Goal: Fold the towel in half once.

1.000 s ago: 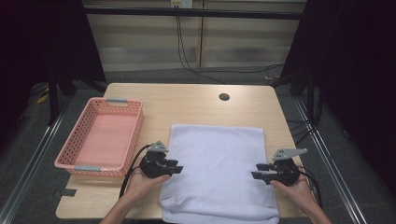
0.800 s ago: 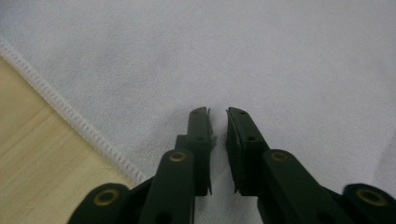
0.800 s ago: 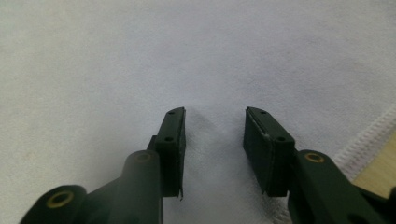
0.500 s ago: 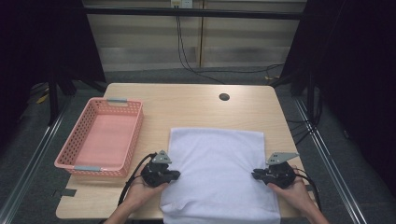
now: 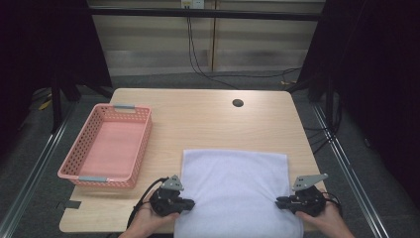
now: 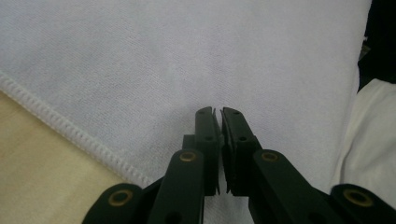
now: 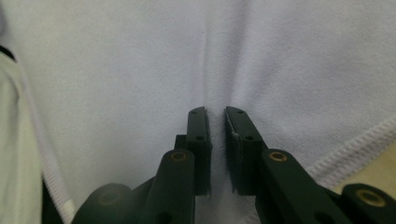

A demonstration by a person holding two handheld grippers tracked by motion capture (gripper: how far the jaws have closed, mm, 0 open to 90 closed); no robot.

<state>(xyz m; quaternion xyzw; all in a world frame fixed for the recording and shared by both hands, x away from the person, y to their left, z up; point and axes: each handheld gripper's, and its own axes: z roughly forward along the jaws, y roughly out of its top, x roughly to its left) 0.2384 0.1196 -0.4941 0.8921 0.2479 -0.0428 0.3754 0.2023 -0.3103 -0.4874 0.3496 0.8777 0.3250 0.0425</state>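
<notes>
A white towel (image 5: 235, 191) lies flat on the near half of the wooden table (image 5: 208, 114), and its front end reaches the table's front edge. My left gripper (image 5: 190, 202) is shut on the towel's left hem near the front. My right gripper (image 5: 278, 202) is shut on the right hem opposite it. In the left gripper view the jaws (image 6: 218, 112) meet with the towel (image 6: 187, 56) pinched between them. In the right gripper view the jaws (image 7: 215, 112) hold a raised crease of towel (image 7: 140, 60). A hand holds each gripper from below.
A pink plastic basket (image 5: 140, 148) with nothing in it stands at the table's left side. A dark cable hole (image 5: 237, 103) is at the far middle. Bare wood lies between the basket and the towel and beyond the towel. Dark frames and cables stand behind the table.
Both grippers have moved toward the person along the towel's sides, and the towel's front end has come with them to the table's front edge.
</notes>
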